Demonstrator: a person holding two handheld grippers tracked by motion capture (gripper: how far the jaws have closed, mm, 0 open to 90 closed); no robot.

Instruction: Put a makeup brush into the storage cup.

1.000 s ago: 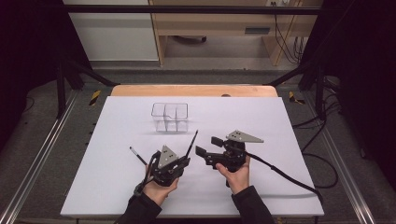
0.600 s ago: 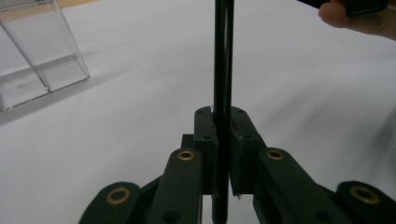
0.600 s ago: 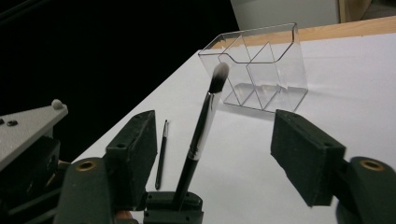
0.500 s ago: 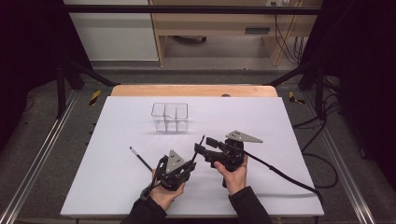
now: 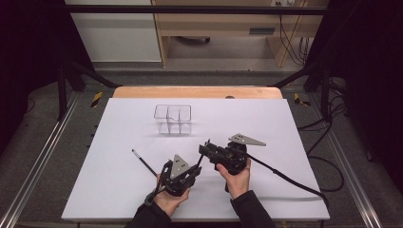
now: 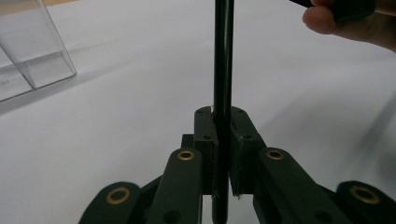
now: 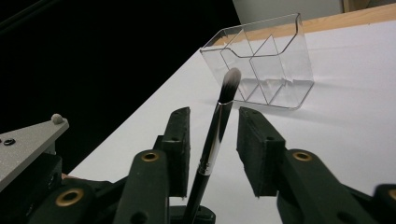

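Observation:
A black-handled makeup brush (image 6: 222, 56) stands clamped between the pads of my left gripper (image 6: 222, 126), which is shut on its handle. In the high view the left gripper (image 5: 194, 167) sits near the table's front, and the brush (image 5: 203, 151) slants up to the right gripper (image 5: 207, 151). In the right gripper view the brush's silver ferrule and dark bristles (image 7: 229, 84) rise between the jaws of my right gripper (image 7: 212, 121). Those jaws have just been closing. A gap remains on each side, so the pads do not press the brush.
A clear plastic organiser (image 5: 172, 118) with several compartments stands farther back on the white sheet (image 5: 285, 123). A second thin black brush (image 5: 144, 162) lies flat to the left of the left gripper. The right gripper's cable (image 5: 285, 178) trails off to the right.
The left gripper has shifted slightly to the right with the brush. The right gripper's jaws have narrowed around the brush's upper part.

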